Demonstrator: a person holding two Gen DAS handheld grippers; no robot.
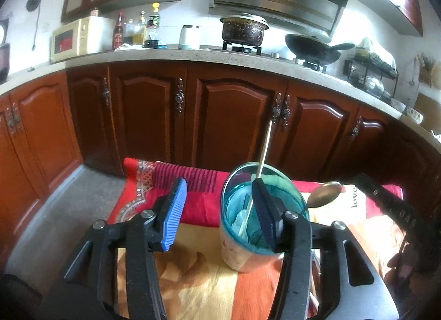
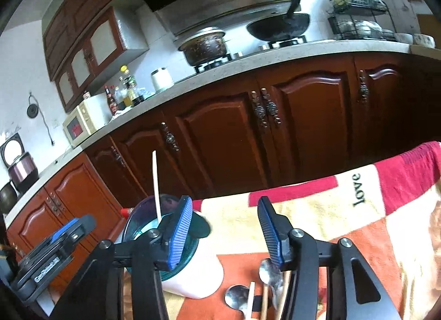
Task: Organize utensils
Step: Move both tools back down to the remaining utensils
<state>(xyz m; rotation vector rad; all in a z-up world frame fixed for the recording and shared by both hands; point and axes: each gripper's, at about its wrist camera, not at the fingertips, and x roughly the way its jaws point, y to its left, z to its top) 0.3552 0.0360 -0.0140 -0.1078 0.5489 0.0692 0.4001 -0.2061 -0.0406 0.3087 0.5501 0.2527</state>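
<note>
A teal-rimmed cup [image 1: 249, 240] stands on a patterned cloth with one pale chopstick [image 1: 264, 149] leaning in it. My left gripper [image 1: 217, 209] is open, its right finger over the cup mouth and its left finger beside the cup. A metal spoon [image 1: 326, 194] shows just right of the cup, with the right gripper's body behind it. In the right wrist view my right gripper [image 2: 224, 230] is open and empty, with the cup [image 2: 190, 278] at its left finger. Below it lie spoons [image 2: 237, 296] and wooden chopsticks [image 2: 250, 300] on the cloth.
The cloth [image 2: 344, 226] covers the table, red and orange with the word "love". Beyond it run wooden cabinets [image 1: 231, 116] and a counter [image 1: 171, 54] with a microwave, bottles, a pot and a wok. The left gripper's body [image 2: 52, 254] sits at the lower left.
</note>
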